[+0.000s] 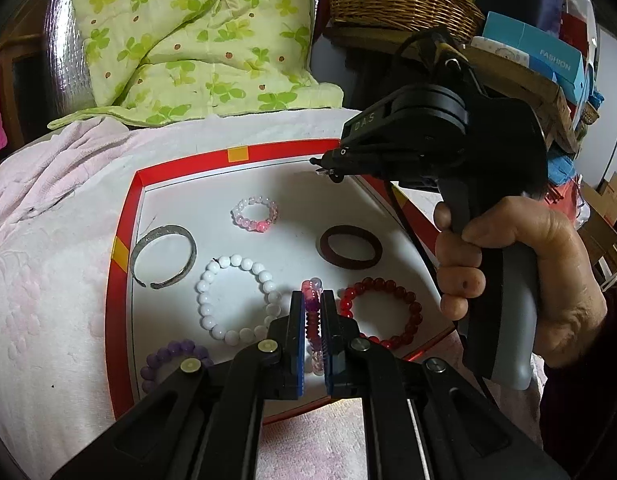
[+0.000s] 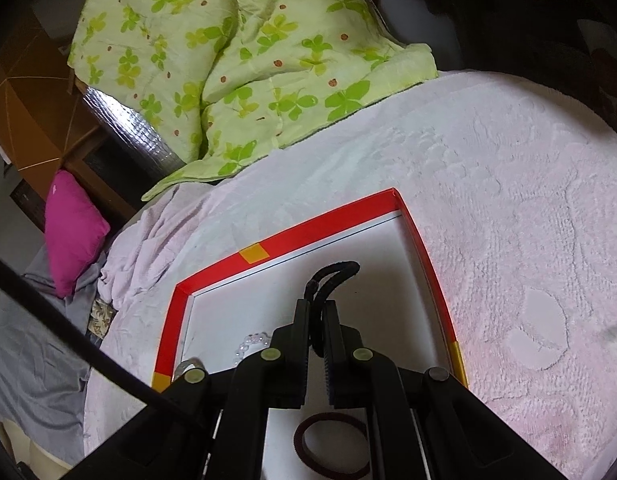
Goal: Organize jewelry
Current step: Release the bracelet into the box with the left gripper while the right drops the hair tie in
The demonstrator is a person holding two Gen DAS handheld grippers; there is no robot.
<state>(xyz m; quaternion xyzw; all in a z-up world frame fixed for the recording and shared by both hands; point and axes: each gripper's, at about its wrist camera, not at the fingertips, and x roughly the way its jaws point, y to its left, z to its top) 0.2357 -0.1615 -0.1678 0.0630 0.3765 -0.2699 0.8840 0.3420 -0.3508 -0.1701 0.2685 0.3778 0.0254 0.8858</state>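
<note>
Clamped between the left gripper's (image 1: 311,312) narrow jaws is a pink-to-purple bead bracelet (image 1: 313,300), held on edge so its ring runs straight ahead along the fingers, low over the near edge of the tray (image 1: 122,216). White beads (image 1: 236,300) lie just to its left, red beads (image 1: 382,312) just to its right, both flat on the tray floor; the gap between them looks like the natural spot to lay it down. Farther in lie a silver cuff (image 1: 164,256) by the left edge, a small pink bead ring (image 1: 254,214), a dark bangle (image 1: 350,247), and purple beads (image 1: 176,360) at the near left corner.

Over the far right corner the right gripper (image 2: 315,308) is pinched on a black cord loop (image 2: 332,276), whose long axis points away toward the far edge. That corner is bare beneath it, so the right hand (image 1: 520,276) seems nearer to a release than the left
</note>
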